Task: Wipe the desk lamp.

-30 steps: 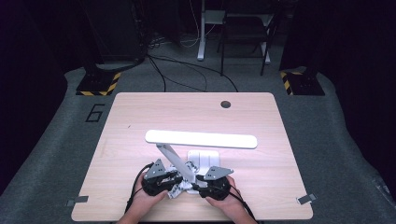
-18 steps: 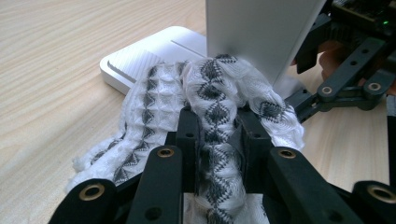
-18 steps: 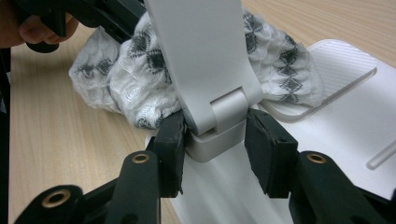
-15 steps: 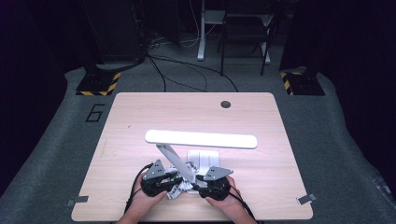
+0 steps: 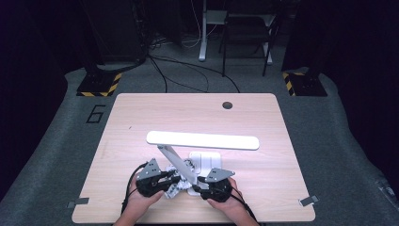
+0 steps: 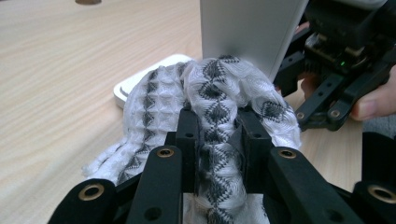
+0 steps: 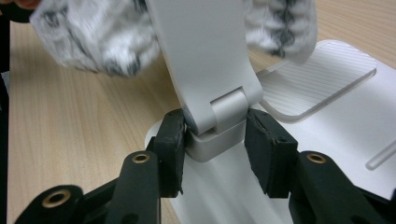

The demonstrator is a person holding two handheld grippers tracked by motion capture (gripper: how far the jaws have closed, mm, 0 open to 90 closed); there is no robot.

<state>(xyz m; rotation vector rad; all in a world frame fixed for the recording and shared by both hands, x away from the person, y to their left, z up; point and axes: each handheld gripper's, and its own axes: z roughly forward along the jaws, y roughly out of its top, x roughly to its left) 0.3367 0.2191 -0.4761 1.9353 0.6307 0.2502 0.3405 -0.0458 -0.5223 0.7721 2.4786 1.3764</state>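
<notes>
A white desk lamp stands on the table, its long light bar (image 5: 202, 140) level above the base (image 5: 209, 160). The slanted lamp arm (image 5: 175, 161) runs down to a hinge (image 7: 219, 112) at the base's near end. My left gripper (image 5: 162, 182) is shut on a white cloth with a grey diamond pattern (image 6: 219, 93), which presses against the lamp arm (image 6: 247, 32). My right gripper (image 7: 215, 140) has its jaws closed on both sides of the hinge. The cloth (image 7: 93, 37) bunches behind the arm.
The wooden table (image 5: 141, 117) has a round cable hole (image 5: 227, 105) at the back. A ribbed clear pad (image 7: 317, 74) lies in the lamp base. Grey carpet, cables and stands lie beyond the table's far edge.
</notes>
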